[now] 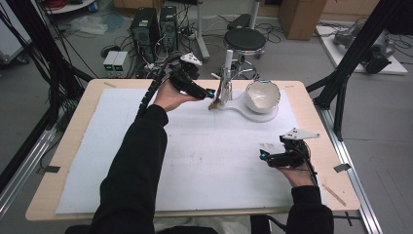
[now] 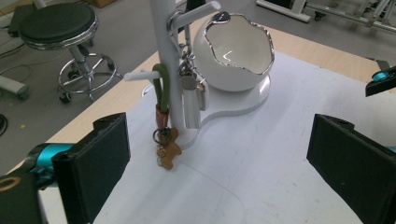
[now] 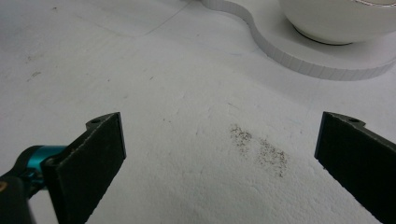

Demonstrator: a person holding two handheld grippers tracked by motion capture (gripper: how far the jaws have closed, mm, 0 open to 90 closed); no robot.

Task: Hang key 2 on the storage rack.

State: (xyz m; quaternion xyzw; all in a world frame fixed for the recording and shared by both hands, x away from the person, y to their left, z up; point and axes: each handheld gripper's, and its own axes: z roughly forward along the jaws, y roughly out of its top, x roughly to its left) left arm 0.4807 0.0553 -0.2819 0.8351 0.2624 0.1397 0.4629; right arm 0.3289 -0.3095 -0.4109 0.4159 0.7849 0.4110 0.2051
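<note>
Left to right across the high view. We see the left gripper raised near the far edge of the table, its tips just beside the white stand. In the left gripper view its jaws stand wide apart with nothing between them, and they frame the thing we take to be in hand: a keychain hung from a short white peg on the stand's post. It consists of an olive-green loop over the peg, a brown collar, small metal rings and a tan bear-shaped charm whose foot appears to touch the mat, though the angle leaves this uncertain. A second bunch with a white tag hangs from a higher peg, just beside the first.

We judge the keychain light and limp: the cord will fold and swing, the rings are hard and slippery, and the flat charm offers poor purchase. The best hold is likely the brown collar or the cord just above it, pinched across its width, then lifted up and outward so the loop clears the peg's tip. The stand looks light enough to tip if dragged sideways.

Further right on the stand's base sits the white bowl, thin-walled with a wavy rim and probably fragile. Nearest the person, the right gripper rests low over the white mat, well apart from the stand, its jaws likewise wide and empty.
</note>
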